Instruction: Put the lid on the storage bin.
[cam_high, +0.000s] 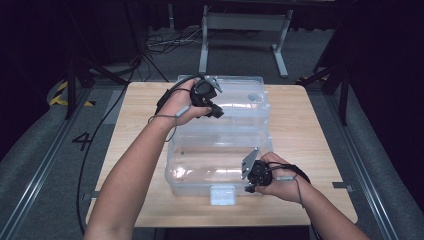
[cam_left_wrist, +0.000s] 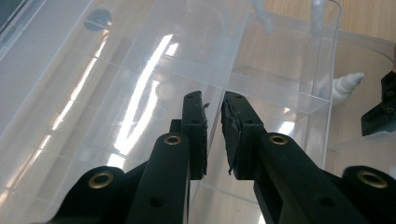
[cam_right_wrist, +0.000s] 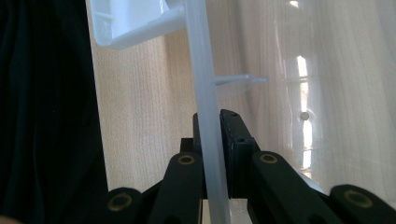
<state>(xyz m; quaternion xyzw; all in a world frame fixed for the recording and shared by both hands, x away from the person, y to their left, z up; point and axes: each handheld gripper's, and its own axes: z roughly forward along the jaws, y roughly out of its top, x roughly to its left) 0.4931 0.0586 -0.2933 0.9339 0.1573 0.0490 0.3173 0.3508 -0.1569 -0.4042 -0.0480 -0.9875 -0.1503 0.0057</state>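
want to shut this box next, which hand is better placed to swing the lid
Left, probably: the left gripper sits at the lid, jaws slightly apart. The right gripper is clamped on the box front wall.

The storage box (cam_high: 220, 145) is clear, colourless plastic with white glare streaks; its front latch (cam_high: 222, 194) is milky white. Beneath the box, the table (cam_high: 310, 135) is pale wood with fine grain. Both grippers, left gripper (cam_high: 216, 111) and right gripper (cam_high: 250, 188), are black with brass-coloured rivets. Left of the table, the grey floor (cam_high: 30, 150) carries a black "4" and yellow-black hazard tape (cam_high: 61, 93).
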